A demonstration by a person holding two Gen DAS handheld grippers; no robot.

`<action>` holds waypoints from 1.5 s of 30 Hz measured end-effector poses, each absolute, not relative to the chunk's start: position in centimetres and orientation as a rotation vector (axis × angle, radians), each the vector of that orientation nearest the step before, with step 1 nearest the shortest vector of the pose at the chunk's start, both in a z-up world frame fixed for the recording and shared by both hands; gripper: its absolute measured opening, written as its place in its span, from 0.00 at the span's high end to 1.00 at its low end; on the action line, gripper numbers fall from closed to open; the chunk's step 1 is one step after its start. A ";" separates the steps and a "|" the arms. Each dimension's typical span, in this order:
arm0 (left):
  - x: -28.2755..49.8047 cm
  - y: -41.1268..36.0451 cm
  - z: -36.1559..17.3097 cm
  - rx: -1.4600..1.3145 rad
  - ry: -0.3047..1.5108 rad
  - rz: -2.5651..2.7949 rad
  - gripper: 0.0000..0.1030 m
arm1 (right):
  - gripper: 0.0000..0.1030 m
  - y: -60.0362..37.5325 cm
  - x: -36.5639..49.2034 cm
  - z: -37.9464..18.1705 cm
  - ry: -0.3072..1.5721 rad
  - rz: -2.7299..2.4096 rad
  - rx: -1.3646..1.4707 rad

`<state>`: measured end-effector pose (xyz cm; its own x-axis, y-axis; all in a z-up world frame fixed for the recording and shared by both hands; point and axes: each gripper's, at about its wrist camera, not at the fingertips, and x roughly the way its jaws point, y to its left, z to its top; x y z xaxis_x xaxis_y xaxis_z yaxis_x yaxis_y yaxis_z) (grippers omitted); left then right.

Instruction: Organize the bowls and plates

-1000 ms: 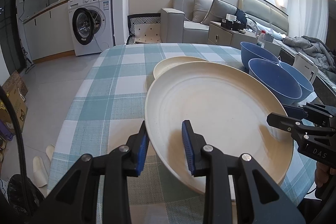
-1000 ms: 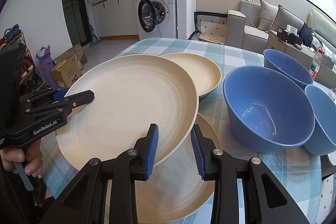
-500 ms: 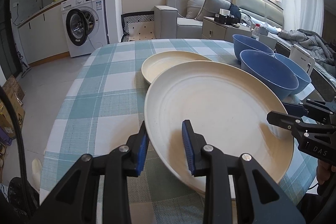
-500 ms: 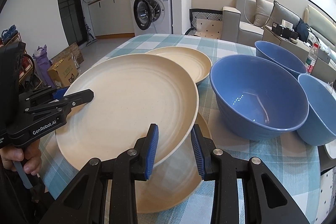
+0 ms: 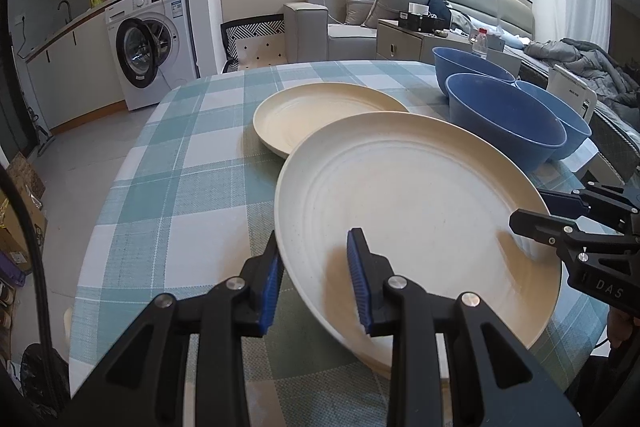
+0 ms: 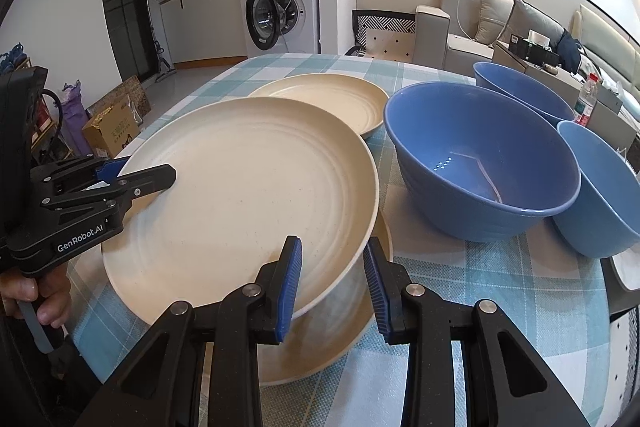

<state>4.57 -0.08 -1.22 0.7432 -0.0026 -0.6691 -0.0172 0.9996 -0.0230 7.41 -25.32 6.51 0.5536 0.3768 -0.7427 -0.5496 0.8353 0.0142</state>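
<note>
You have the rigid, likely slippery cream plate [image 6: 240, 195] pinched at opposite rims by left gripper [image 5: 316, 283] and right gripper [image 6: 332, 287]; keep it level.

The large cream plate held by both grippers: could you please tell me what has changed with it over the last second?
The large cream plate has come down closer to the plate beneath it, though one edge is not yet resting on it. Both the left gripper and the right gripper stay clamped on its rim. The far plate, the three blue bowls and the checked tablecloth lie as before.
</note>
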 end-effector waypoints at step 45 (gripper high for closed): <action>4.7 -2.5 -2.8 0.088 0.838 -0.012 0.67 | 0.63 -25.8 6.2 4.6 0.850 0.492 -0.290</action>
<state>4.74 -2.46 -2.77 0.6693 0.0241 -0.7426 0.0451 0.9963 0.0730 6.23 -25.78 4.62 0.5584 0.2978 -0.7743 -0.5232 0.8507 -0.0501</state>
